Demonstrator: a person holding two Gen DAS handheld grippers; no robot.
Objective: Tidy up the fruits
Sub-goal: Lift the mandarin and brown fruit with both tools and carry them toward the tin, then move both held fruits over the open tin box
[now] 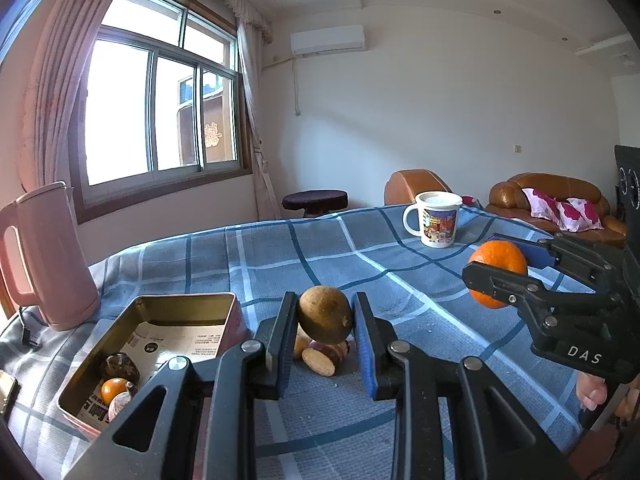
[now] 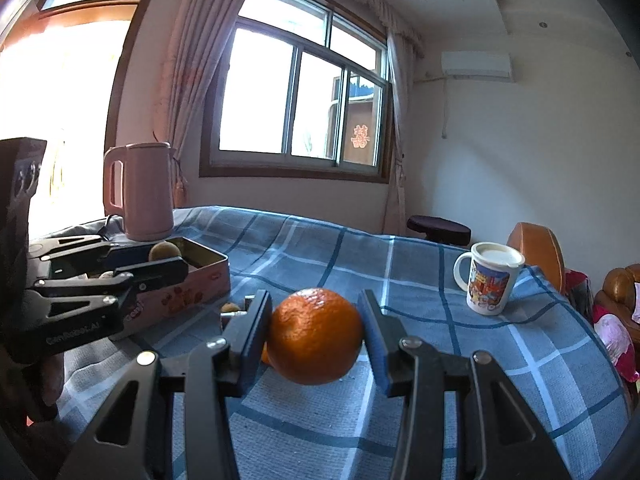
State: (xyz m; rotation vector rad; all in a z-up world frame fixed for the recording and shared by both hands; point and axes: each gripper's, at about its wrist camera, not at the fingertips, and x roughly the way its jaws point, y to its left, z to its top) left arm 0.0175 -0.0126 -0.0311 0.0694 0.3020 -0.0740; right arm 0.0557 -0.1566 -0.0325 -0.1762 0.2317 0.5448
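Holding one fruit per tool, so I'd call the job mid-way: left gripper (image 1: 325,336) is clamped tight on a brown kiwi-like fruit (image 1: 325,314), lifted clear of the blue plaid tablecloth (image 1: 400,300), and right gripper (image 2: 316,332) is closed on an orange (image 2: 316,336), also off the cloth; the same orange (image 1: 498,274) shows in the left view, well to the right of the brown fruit. Already done, by my read: the open tin box (image 1: 140,364), just left of the left gripper, has a small orange fruit (image 1: 114,389) plus a dark item and a pale round item I can't identify, all sitting on printed paper in its near corner; most of the box floor is free. Left to do: both held fruits need to go in, and there's a small pile on the cloth directly under and behind the brown fruit, a cut sweet-potato-like piece (image 1: 320,360) with a purple-skinned bit against it and something yellowish behind, type unclear. Obstacles: nothing between left gripper and box except the box's near wall, needs a lift over the rim; for the right gripper the left tool sits between it and the box, so collision risk if both go at once. Further back, pink kettle (image 1: 48,256) stands just beyond the box with its cord trailing on the cloth, printed mug (image 1: 436,220) near the far right edge, well clear. Beyond the table: dark stool, brown leather sofa with floral cushion, window
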